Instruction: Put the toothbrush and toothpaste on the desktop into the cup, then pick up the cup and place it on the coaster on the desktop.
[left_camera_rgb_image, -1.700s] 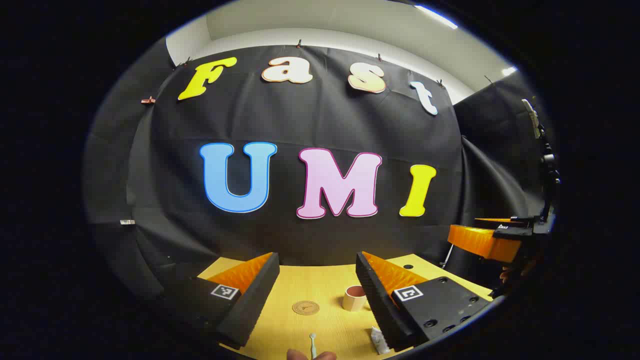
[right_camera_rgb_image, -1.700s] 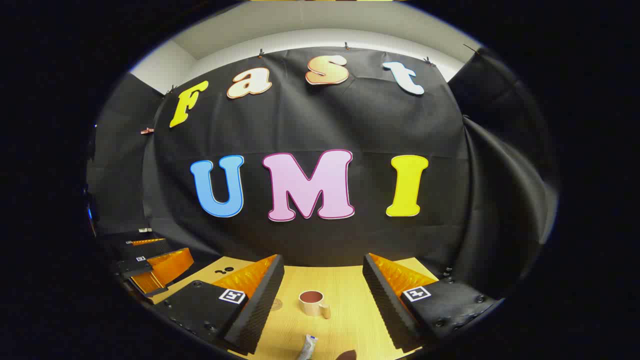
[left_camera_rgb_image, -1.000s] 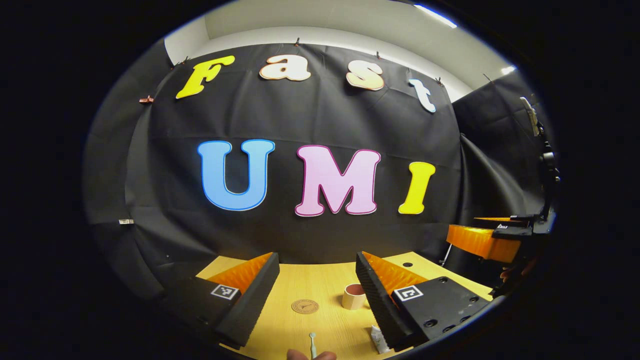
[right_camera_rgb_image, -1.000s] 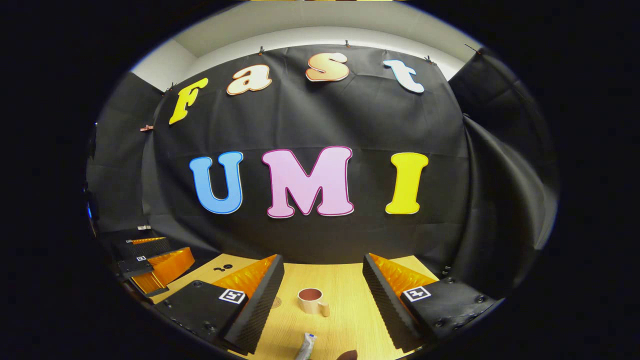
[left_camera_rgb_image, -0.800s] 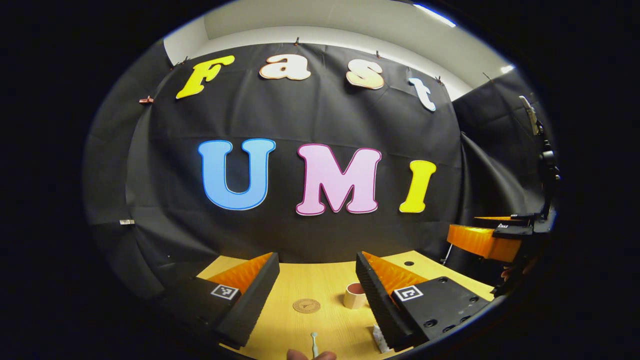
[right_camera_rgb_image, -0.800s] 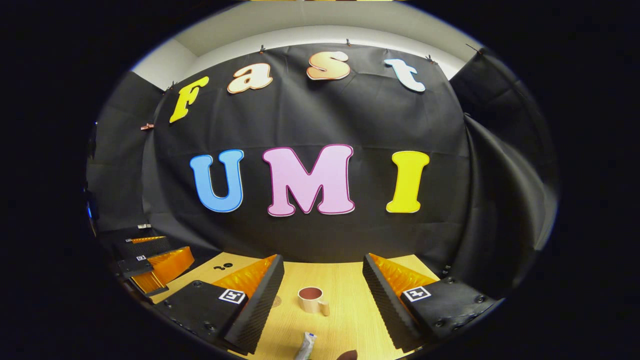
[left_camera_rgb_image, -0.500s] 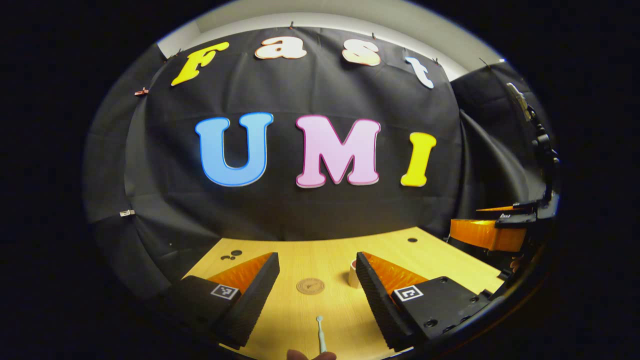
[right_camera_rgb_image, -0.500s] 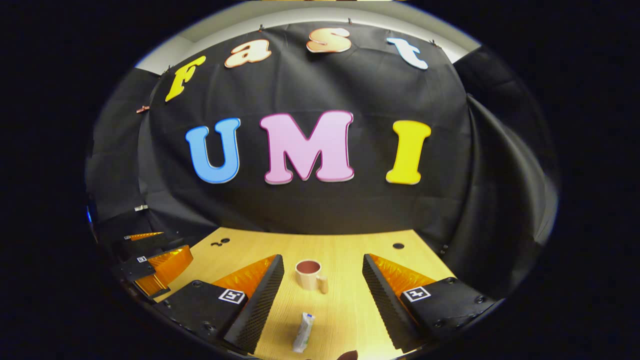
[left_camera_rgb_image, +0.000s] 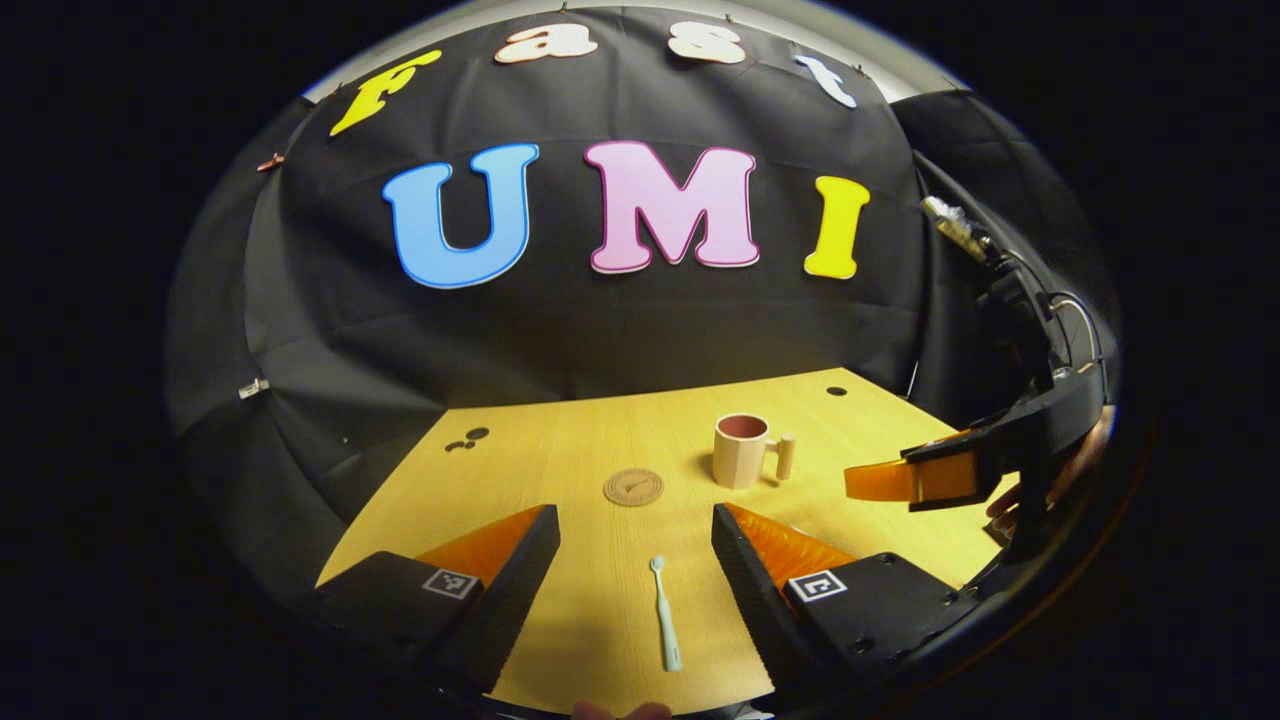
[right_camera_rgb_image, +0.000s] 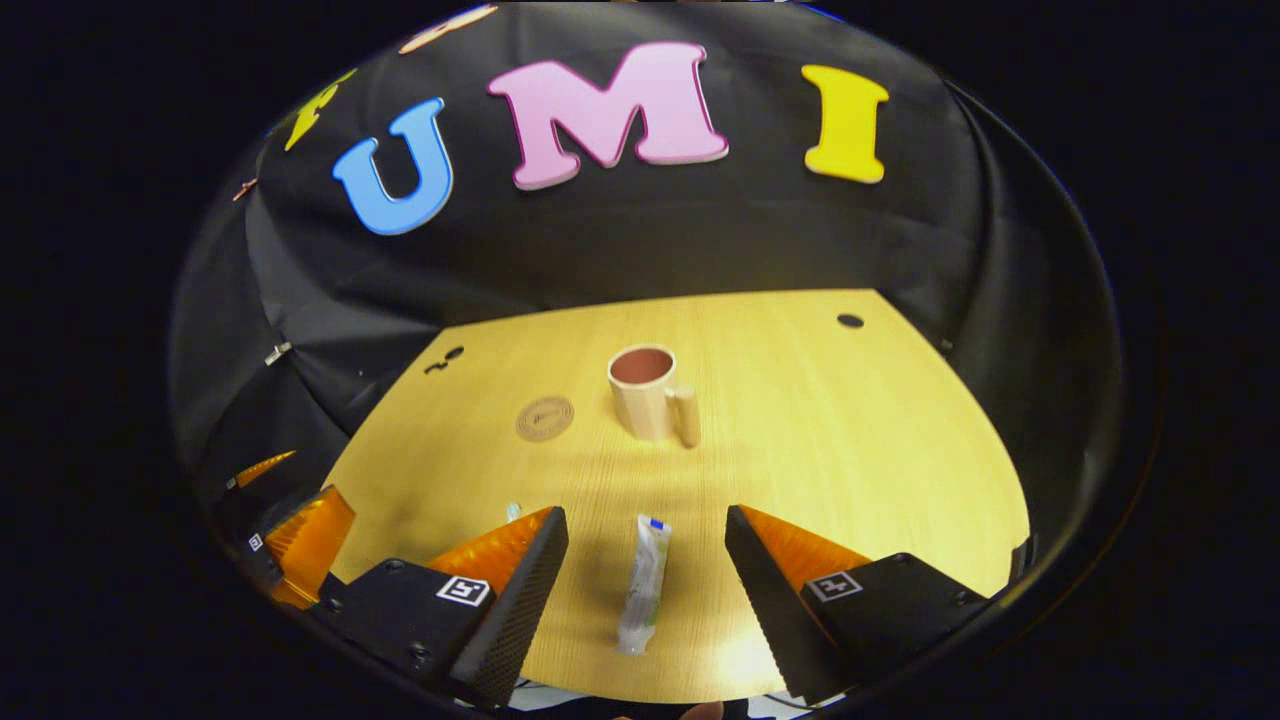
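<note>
cup (right_camera_rgb_image: 645, 400) beige, reddish inside | toothbrush (left_camera_rgb_image: 663, 620) pale blue | coaster (left_camera_rgb_image: 633, 487) tan | desktop (right_camera_rgb_image: 850, 430) yellow wood-grain

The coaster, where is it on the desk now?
In the left gripper view the coaster lies flat on the desk, just left of the cup and beyond the toothbrush.

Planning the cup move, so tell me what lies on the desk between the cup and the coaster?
Nothing: in the right gripper view a bare strip of desk separates the cup from the coaster. The left gripper view shows the same gap.
</note>
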